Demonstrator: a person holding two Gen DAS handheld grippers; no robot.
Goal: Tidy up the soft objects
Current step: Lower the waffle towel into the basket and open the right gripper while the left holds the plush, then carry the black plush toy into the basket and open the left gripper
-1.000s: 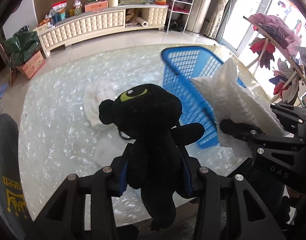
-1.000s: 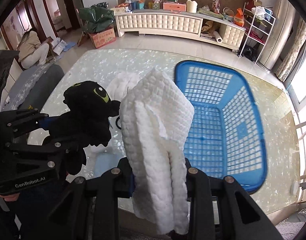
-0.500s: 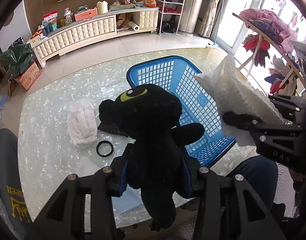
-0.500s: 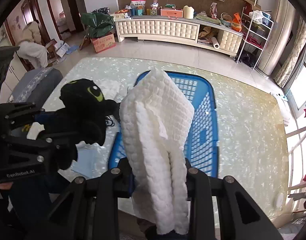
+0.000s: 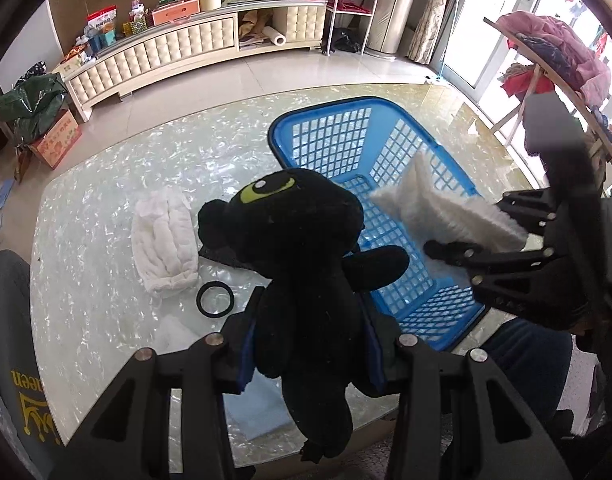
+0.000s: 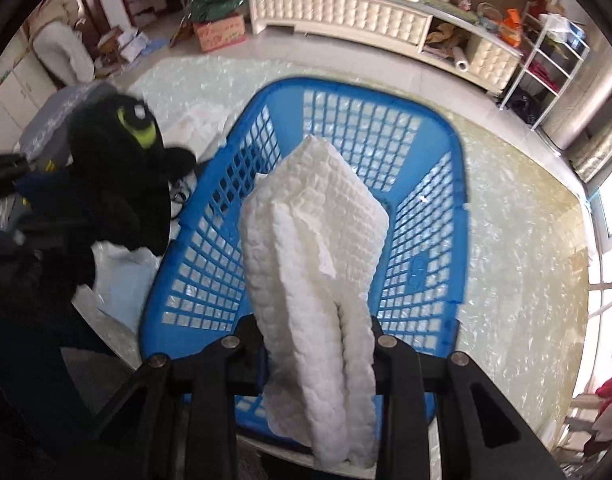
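Grippers over a pearl-patterned table (image 5: 106,168), each loaded with one soft object. Left gripper (image 5: 310,344) — fingers pressed into the waist of a black plush toy (image 5: 306,248), whose yellow-green eye faces the far side and whose legs hang down past the near table edge. Right gripper (image 6: 318,360) — fingers closed on the lower part of a folded white quilted cloth (image 6: 314,248), which stands up between them; in the left wrist view the cloth's free end reaches out over the interior of the blue basket (image 5: 330,132). Basket: blue plastic lattice, standing on the right part of the table, just right of the plush toy. Left of the basket on the table lie a white fluffy cloth (image 5: 164,240), a black ring (image 5: 215,299) near it, and a dark flat item partly hidden behind the toy. Far background: a cream tufted cabinet (image 5: 178,52) along the wall, a white wire shelf (image 6: 546,52) at its right end.
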